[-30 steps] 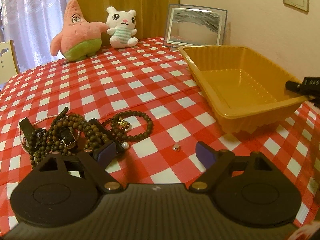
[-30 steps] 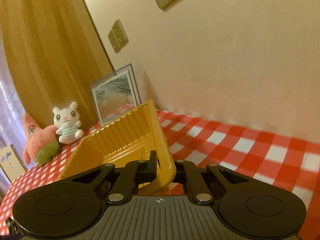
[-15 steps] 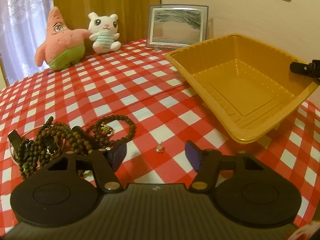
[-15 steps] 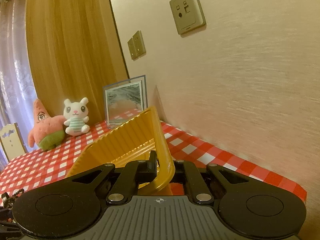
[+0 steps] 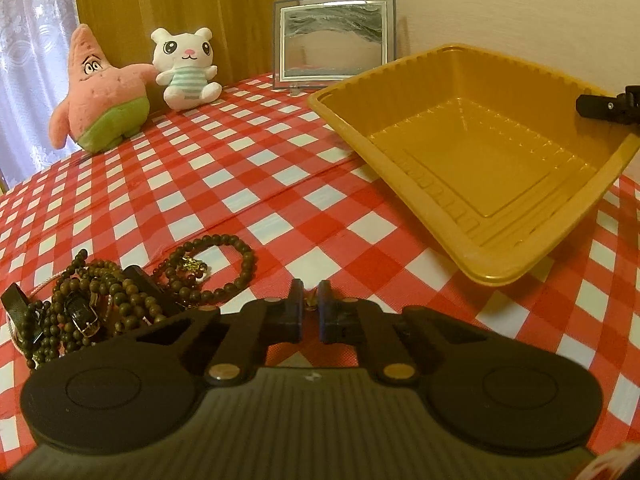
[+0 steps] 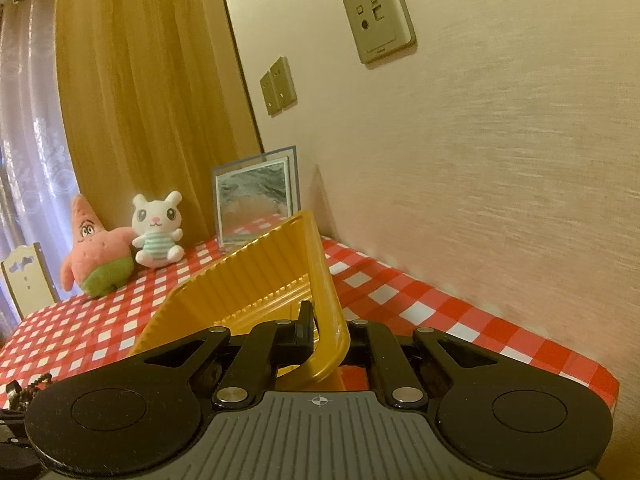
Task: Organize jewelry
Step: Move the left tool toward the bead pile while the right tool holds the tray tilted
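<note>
My left gripper [image 5: 309, 292] hangs low over the red checked tablecloth, its jaws closing on a small silver earring [image 5: 309, 303] that shows in the narrow slit between the blue pads. Left of it lies a heap of brown bead strings and dark straps [image 5: 100, 296], with a bead bracelet [image 5: 240, 248] beside it. A yellow plastic tray [image 5: 400, 66] stands empty at the right, tilted toward the beads. My right gripper [image 6: 326, 320] is shut on the tray's [image 6: 256, 276] rim and holds that side up; its finger [image 5: 608, 108] shows at the tray's far right edge.
A pink star plush [image 5: 100, 92], a white plush animal [image 5: 186, 68] and a framed picture [image 5: 334, 40] stand along the table's back. The wall runs close behind the tray. The table's edge [image 6: 580, 368] drops off at the right. A chair back [image 6: 28, 280] shows at far left.
The left gripper's jaws went from wide open to nearly together around the small earring, and the gripper edged toward it. The right gripper rolled slightly, still clamped on the tray rim.
</note>
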The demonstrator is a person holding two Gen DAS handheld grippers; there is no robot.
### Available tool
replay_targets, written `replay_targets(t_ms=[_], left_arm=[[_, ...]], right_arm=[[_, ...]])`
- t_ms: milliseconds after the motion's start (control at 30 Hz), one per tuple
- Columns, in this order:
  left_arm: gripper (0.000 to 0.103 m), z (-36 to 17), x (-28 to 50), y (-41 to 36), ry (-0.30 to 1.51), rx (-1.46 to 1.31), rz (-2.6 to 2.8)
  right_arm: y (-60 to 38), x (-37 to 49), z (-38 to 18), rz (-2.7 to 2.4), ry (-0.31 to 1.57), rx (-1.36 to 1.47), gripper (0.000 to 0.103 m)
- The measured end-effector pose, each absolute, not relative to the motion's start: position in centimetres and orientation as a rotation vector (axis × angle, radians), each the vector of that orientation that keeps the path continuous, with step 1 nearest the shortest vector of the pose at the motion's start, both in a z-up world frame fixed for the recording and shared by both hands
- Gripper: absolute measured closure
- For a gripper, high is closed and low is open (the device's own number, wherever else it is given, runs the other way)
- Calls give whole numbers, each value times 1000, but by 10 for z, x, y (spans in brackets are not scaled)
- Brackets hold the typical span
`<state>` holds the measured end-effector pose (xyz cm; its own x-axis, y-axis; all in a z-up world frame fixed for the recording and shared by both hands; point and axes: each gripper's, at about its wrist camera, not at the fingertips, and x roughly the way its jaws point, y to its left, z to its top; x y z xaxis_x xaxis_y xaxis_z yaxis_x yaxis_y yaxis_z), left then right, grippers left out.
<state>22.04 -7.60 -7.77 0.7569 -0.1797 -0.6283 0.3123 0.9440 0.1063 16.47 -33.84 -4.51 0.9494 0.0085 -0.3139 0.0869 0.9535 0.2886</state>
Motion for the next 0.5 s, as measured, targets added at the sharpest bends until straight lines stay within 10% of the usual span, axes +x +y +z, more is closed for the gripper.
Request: replay_targets(t_ms=[500], left_arm=[[97, -22, 200, -62, 568, 30, -319]], right_arm=[[-332, 159, -38, -10, 315, 296, 96]])
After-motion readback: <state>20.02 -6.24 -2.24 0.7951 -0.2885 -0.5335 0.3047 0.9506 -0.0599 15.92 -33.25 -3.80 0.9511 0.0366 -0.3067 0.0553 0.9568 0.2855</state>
